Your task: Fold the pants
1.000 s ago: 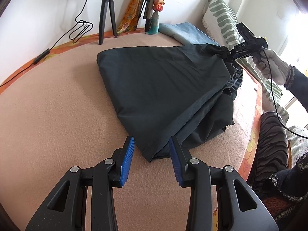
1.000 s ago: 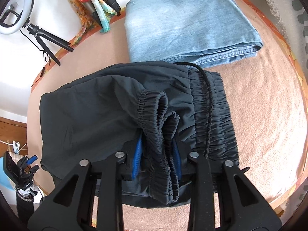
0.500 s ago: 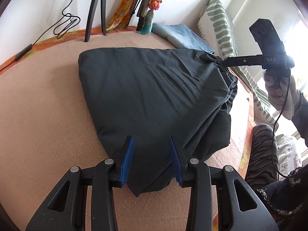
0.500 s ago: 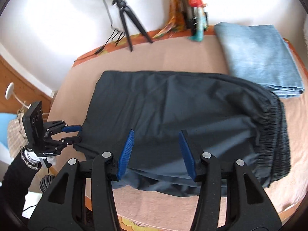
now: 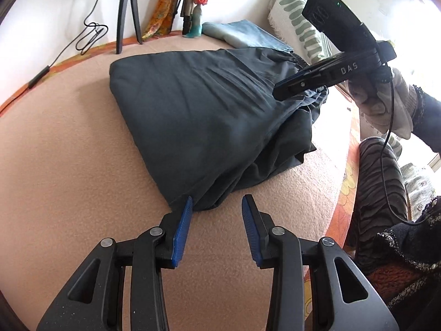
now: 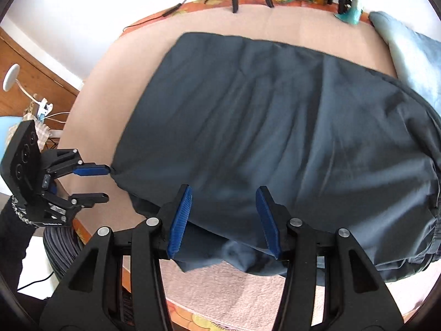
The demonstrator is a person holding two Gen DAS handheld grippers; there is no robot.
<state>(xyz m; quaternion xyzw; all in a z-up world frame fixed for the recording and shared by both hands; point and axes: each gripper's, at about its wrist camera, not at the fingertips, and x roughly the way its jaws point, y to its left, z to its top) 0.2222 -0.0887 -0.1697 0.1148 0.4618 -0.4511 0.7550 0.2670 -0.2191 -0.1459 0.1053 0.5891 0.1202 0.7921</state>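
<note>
Both tools have let go since the earlier frames: the left tool (image 5: 217,215) now hangs wide open and empty at the corner of the one dark grey folded pants (image 5: 209,104), and the right tool (image 6: 223,215) gapes empty above them. They lie on the peach blanket-covered table (image 5: 69,165), beside one folded pale blue denim garment (image 5: 248,34).

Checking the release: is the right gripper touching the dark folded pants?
Apart. The left wrist view shows the right gripper raised above the dark pants, jaws empty.
</note>
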